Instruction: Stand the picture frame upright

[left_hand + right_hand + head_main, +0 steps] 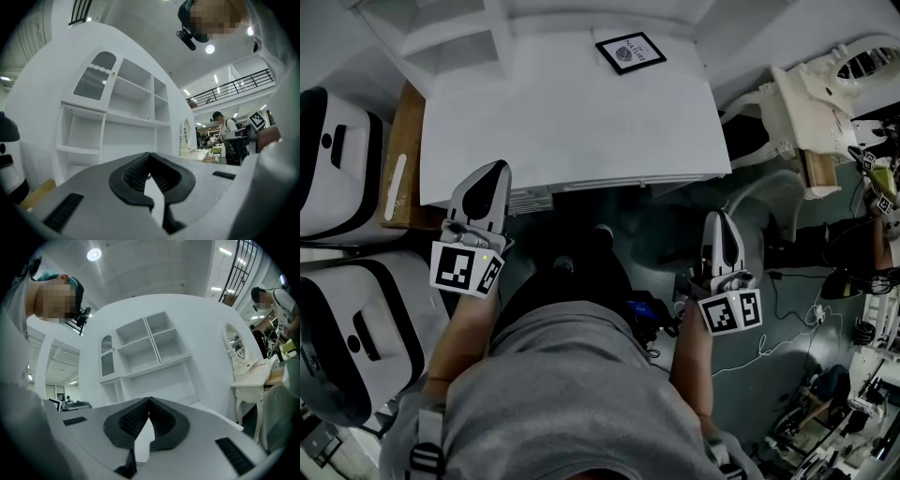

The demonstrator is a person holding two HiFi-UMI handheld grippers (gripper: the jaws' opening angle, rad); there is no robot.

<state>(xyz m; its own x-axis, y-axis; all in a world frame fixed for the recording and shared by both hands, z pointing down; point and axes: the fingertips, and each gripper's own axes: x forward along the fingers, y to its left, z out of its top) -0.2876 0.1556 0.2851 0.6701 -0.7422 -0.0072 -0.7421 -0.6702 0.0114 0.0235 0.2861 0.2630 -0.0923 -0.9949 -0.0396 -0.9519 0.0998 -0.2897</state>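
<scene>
Picture frame (630, 52) lying flat, face up, on the white surface (581, 122), close to the far edge and toward the far right corner, well apart from both grippers. Left gripper (495, 174) at the near edge by the near left corner, jaws pressed together with nothing between. Right gripper (719, 223) just off the near right corner, jaws likewise pressed together, pinching nothing.

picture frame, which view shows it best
The head view: the picture frame lies flat on the white table, near its far edge. Neither gripper view shows it; their own jaws fill the foreground, with white shelves behind.
</scene>
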